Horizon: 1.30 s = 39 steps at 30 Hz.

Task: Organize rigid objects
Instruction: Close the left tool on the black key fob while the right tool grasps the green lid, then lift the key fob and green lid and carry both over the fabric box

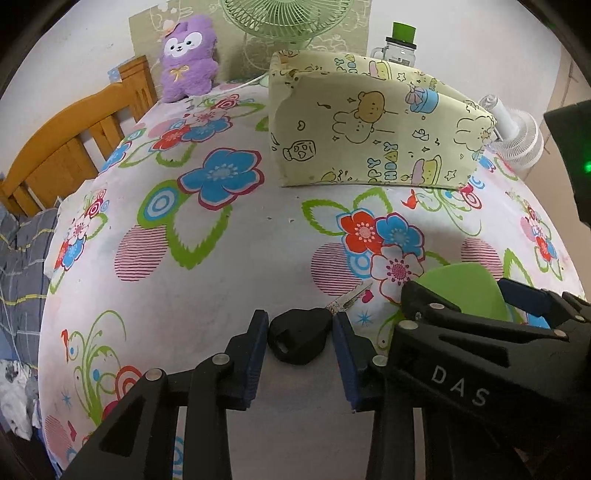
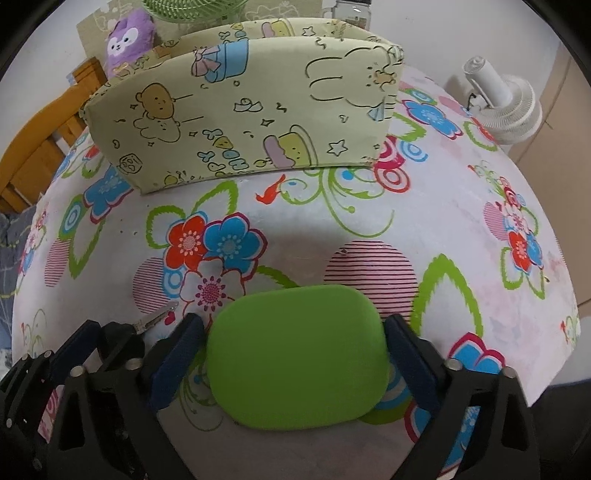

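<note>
A black-headed key (image 1: pixel 299 341) lies on the flowered tablecloth (image 1: pixel 184 280), its silver blade (image 1: pixel 351 297) pointing up and to the right. My left gripper (image 1: pixel 299 315) is shut on the key's head, one blue pad against each side. Just right of it lies a flat green rounded case (image 2: pixel 295 354). My right gripper (image 2: pixel 295 319) straddles the case with its jaws wide. The right pad sits at the case's edge and a thin gap shows at the left pad. In the right wrist view the left gripper (image 2: pixel 92 339) and the key's blade (image 2: pixel 157 318) show at the lower left.
A pale yellow box with cartoon prints (image 1: pixel 369 122) stands open-topped at the back of the table. Behind it are a purple plush toy (image 1: pixel 186 55), a green fan (image 1: pixel 284 18) and a jar with a green lid (image 1: pixel 400 44). A small white fan (image 2: pixel 506 110) sits at the right edge, wooden rails (image 1: pixel 74 140) at the left.
</note>
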Available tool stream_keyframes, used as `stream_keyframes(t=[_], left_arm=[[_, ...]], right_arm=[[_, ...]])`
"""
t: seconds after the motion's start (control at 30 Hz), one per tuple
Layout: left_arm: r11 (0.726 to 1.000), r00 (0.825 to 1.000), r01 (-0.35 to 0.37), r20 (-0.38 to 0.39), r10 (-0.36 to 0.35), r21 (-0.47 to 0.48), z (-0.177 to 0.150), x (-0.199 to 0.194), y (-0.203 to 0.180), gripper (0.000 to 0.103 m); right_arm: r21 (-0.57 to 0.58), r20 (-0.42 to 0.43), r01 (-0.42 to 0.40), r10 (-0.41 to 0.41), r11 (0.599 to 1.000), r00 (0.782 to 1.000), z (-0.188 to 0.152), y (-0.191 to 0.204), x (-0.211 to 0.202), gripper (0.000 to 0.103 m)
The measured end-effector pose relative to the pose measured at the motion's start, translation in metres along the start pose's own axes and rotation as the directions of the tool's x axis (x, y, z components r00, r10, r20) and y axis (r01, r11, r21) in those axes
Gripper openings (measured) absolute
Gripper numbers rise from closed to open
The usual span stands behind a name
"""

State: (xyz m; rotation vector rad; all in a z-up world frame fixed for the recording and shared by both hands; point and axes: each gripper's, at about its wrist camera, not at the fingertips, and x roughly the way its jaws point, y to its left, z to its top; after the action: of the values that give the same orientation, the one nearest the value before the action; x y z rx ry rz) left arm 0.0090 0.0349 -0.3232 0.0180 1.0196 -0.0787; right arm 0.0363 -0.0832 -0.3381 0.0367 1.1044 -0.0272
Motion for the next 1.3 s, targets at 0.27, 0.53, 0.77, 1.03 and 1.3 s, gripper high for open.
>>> stream_keyframes(t=[0.27,0.53,0.77,1.03,1.3], left_arm=[[0.999,0.999,0.035,-0.005,-0.035,-0.038,0.006,-0.003,-0.003,0.036],[0.998,0.998,0.05,0.041,-0.049,-0.032,0.026,-0.016,-0.016,0.036],[0.998,0.996,0.052,0.073,-0.049,-0.046,0.044,-0.03,-0.024,0.036],[0.997,0.995,0.043,0.096,-0.036,-0.068,0.06,-0.047,-0.031,0.036],[0.997,0.992,0.038,0.123,-0.029,-0.073,0.076,-0.064,-0.039,0.036]], right_arm=[[-0.04,0.052,0.026,-0.024,0.999,0.998,0.007,0.002,-0.013,0.094],[-0.015,0.089,0.019,-0.018,1.0,0.996,0.026,-0.012,-0.029,0.094],[-0.013,0.126,0.014,-0.012,1.0,0.992,0.045,-0.022,-0.046,0.094],[-0.008,0.146,-0.006,0.007,1.0,0.989,0.058,-0.031,-0.068,0.094],[-0.006,0.172,-0.015,0.016,1.0,0.985,0.071,-0.04,-0.089,0.094]])
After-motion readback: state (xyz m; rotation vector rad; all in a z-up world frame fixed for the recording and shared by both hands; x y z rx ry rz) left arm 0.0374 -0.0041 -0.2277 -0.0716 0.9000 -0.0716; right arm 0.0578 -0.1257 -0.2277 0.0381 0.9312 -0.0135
